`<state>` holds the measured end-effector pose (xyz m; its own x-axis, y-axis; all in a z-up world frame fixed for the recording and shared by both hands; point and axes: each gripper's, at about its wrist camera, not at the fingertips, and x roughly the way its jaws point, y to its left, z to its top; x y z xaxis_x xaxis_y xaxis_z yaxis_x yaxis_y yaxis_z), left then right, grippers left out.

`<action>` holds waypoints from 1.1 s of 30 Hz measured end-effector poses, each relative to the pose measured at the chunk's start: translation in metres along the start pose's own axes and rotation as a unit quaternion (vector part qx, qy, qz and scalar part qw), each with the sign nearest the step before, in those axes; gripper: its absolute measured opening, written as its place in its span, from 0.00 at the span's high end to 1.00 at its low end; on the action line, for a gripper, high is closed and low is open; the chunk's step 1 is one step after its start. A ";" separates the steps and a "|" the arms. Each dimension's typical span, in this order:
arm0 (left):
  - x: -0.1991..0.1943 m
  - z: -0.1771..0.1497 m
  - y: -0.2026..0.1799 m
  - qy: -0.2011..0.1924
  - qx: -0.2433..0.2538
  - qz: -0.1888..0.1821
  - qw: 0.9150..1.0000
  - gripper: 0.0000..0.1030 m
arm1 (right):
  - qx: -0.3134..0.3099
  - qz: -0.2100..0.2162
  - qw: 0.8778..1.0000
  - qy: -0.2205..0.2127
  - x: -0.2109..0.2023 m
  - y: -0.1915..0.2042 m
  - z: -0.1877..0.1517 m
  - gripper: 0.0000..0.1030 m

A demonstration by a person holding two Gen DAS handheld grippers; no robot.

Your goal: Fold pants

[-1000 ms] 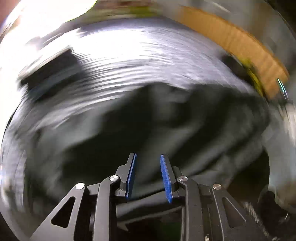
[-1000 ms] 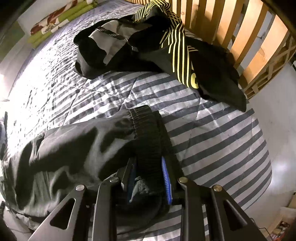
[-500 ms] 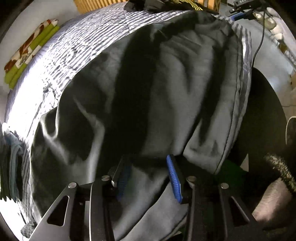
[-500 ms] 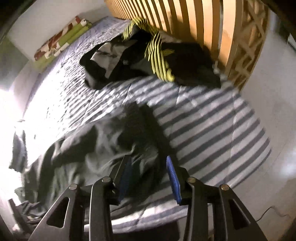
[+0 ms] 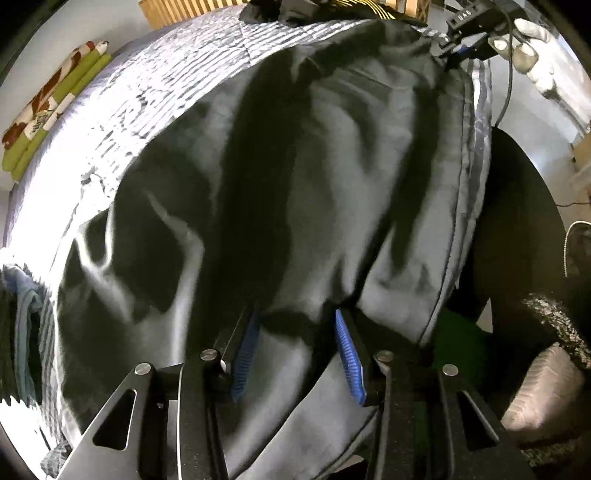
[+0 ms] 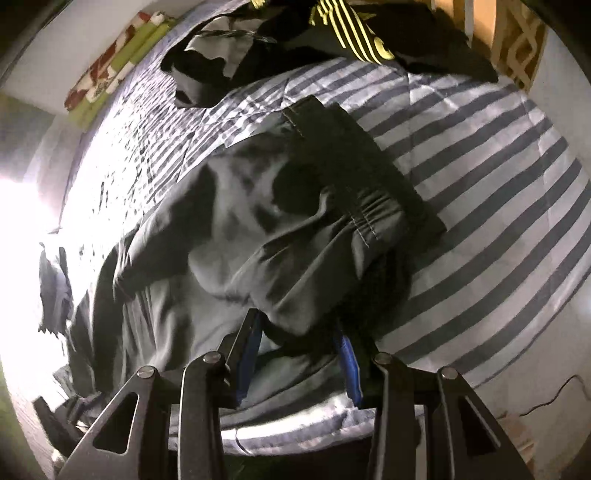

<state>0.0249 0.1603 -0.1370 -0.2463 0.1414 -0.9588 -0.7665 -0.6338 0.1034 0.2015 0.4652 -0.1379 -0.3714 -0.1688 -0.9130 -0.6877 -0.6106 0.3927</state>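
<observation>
Dark grey, slightly shiny fabric fills both wrist views: the pants (image 5: 295, 206) lie spread and rumpled across the striped bedspread (image 6: 480, 177), which serves here as the landmark. On that bedspread the pants run along its near edge, with the gathered elastic waistband (image 6: 373, 225) toward the end closest to the wooden slatted frame (image 6: 517, 55). The left gripper (image 5: 295, 350) points low and almost level over the bedspread's edge, its blue-padded fingers (image 5: 349, 362) standing well apart with a fold of the pants' hem end lying between them; the cloth sits in the gap but the pads do not pinch it. The right gripper (image 6: 301, 354) reaches in from the bedspread's near side, tilted down toward the waistband end, and its blue pads (image 6: 349, 369) likewise stand spread with bunched fabric draped over and between them, so no firm grip shows. In the left wrist view the right gripper's body (image 5: 469, 26) appears at the far end of the pants, near the bedspread's corner. A heap of black clothing with yellow stripes (image 6: 351, 33) rests at the far side of the bedspread against the frame, well apart from the pants, and a rolled green and red patterned cloth (image 5: 48, 110) lies along its far edge by the wall.
</observation>
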 end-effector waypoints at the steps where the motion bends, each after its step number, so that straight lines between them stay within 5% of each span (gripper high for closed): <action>1: 0.001 0.000 -0.002 0.000 0.004 -0.005 1.000 0.68 | 0.008 0.008 1.000 0.000 0.002 -0.002 0.001 0.65; 2: 0.001 -0.001 -0.004 0.001 0.006 -0.011 1.000 0.87 | 0.017 0.015 1.000 0.000 0.003 -0.004 0.004 0.65; 3: 0.002 0.002 -0.002 0.002 0.004 -0.016 1.000 0.92 | 0.022 0.018 1.000 -0.001 0.003 -0.005 0.006 0.72; 5: -0.004 0.000 -0.001 -0.008 0.000 -0.022 1.000 0.97 | 0.025 0.013 1.000 -0.011 -0.001 -0.003 0.009 0.89; 10: -0.011 -0.004 0.005 -0.009 -0.013 -0.037 0.999 0.96 | 0.003 0.000 1.000 -0.030 -0.014 0.007 0.012 0.95; 11: -0.009 -0.005 0.003 -0.002 -0.013 -0.039 0.999 0.85 | 0.000 -0.001 1.000 -0.030 -0.015 0.007 0.013 0.95; 12: -0.008 -0.005 0.002 0.001 -0.013 -0.041 0.999 0.65 | -0.002 -0.001 1.000 -0.031 -0.015 0.008 0.013 0.95; 15: -0.004 -0.005 0.001 -0.010 -0.008 -0.028 1.000 0.54 | 0.004 -0.002 1.000 -0.029 -0.014 0.004 0.011 0.92; 16: -0.002 -0.005 0.000 -0.006 -0.007 -0.030 1.000 0.55 | 0.010 -0.001 1.000 -0.024 -0.012 0.000 0.012 0.90; 18: 0.002 -0.004 -0.003 -0.005 0.000 -0.033 0.999 0.82 | 0.017 -0.001 1.000 -0.015 -0.007 -0.004 0.012 0.86; 21: 0.003 -0.002 -0.002 0.000 -0.006 -0.036 0.999 0.99 | 0.019 0.005 1.000 -0.011 0.000 -0.006 0.013 0.87; 24: -0.010 -0.001 0.005 -0.013 -0.023 -0.051 0.998 0.99 | 0.018 0.004 1.000 -0.025 -0.008 -0.002 0.017 0.97; 28: -0.035 0.000 0.015 -0.045 -0.040 -0.038 0.997 0.99 | -0.002 0.003 0.999 -0.051 -0.032 0.009 0.022 0.99; 33: -0.058 -0.004 0.007 -0.061 -0.031 -0.068 0.995 0.99 | -0.020 0.002 0.997 -0.072 -0.055 0.014 0.018 0.99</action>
<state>0.0360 0.1447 -0.0813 -0.2161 0.3174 -0.9233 -0.7600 -0.6484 -0.0450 0.2011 0.4792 -0.0799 -0.4613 -0.0606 -0.8852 -0.6614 -0.6414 0.3886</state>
